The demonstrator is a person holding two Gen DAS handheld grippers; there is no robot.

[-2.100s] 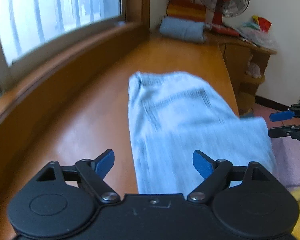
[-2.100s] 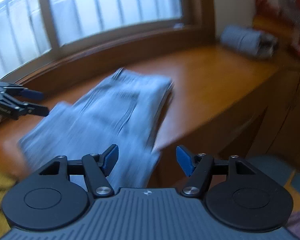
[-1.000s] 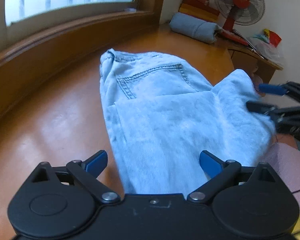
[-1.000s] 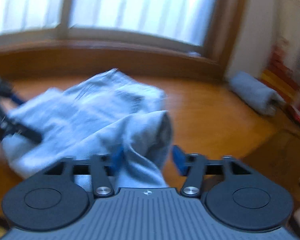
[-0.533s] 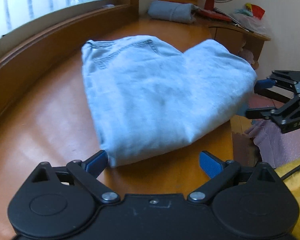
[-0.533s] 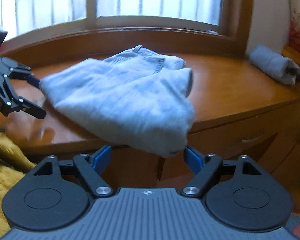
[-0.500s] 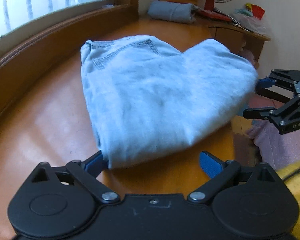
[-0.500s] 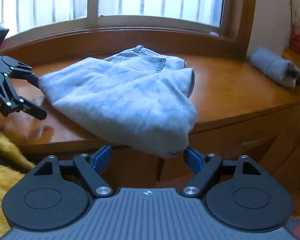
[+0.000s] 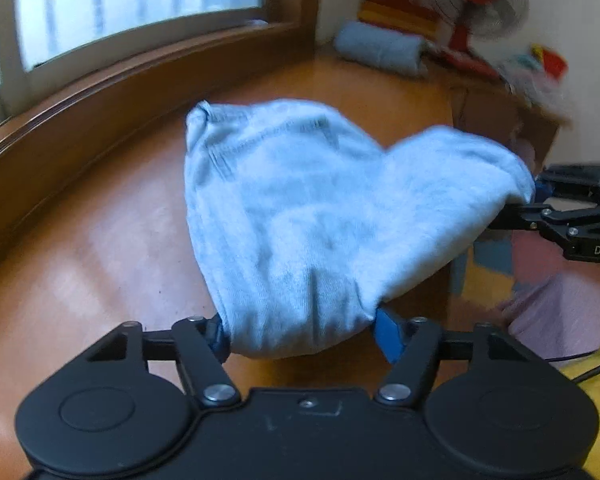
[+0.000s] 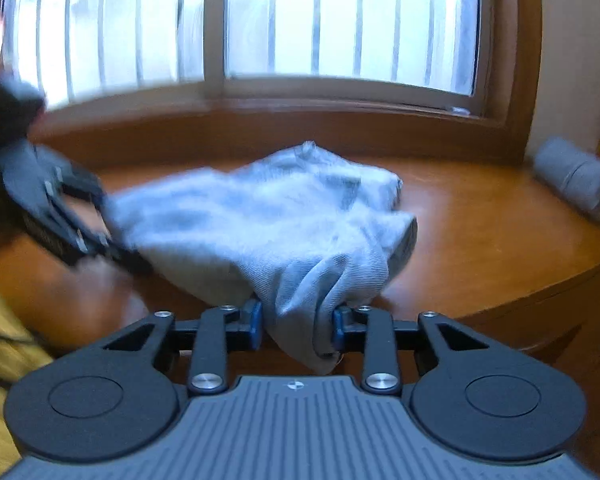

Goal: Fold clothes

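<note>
— Two corners, two grips, as far as we can judge. From the left wrist view, our left gripper (image 9: pixel 300 330) has its jaws closed in on the near folded corner of the jeans (image 9: pixel 320 216); the cloth bulges out between the blue pads, so we read that as a pinch on the denim.

— And the rest of the jeans from there?

— They run away from our jaws across the worktop (image 9: pixel 100 248) toward the window, waistband end farthest off. Their near edge stretches off to the right, where our right gripper (image 9: pixel 536 200) meets the other corner, which hangs past the worktop's edge.

— So the line between our two grips is the near edge of the bundle?

— We think so, and the fold would have to carry that edge forward, toward the waistband.

— Now the right wrist view.

— Our right gripper (image 10: pixel 298 328) has its jaws pressed onto a bunched wad of the jeans (image 10: pixel 268 216), gathered in folds right between the pads. The bundle lies ahead and to the left on the worktop (image 10: pixel 480 232). Our left gripper (image 10: pixel 96 232) shows blurred at the left corner, touching the cloth; whether it is clamped we cannot tell from this side.

— Which hand is nearer the cloth?

— Neither; both are on it.
</note>
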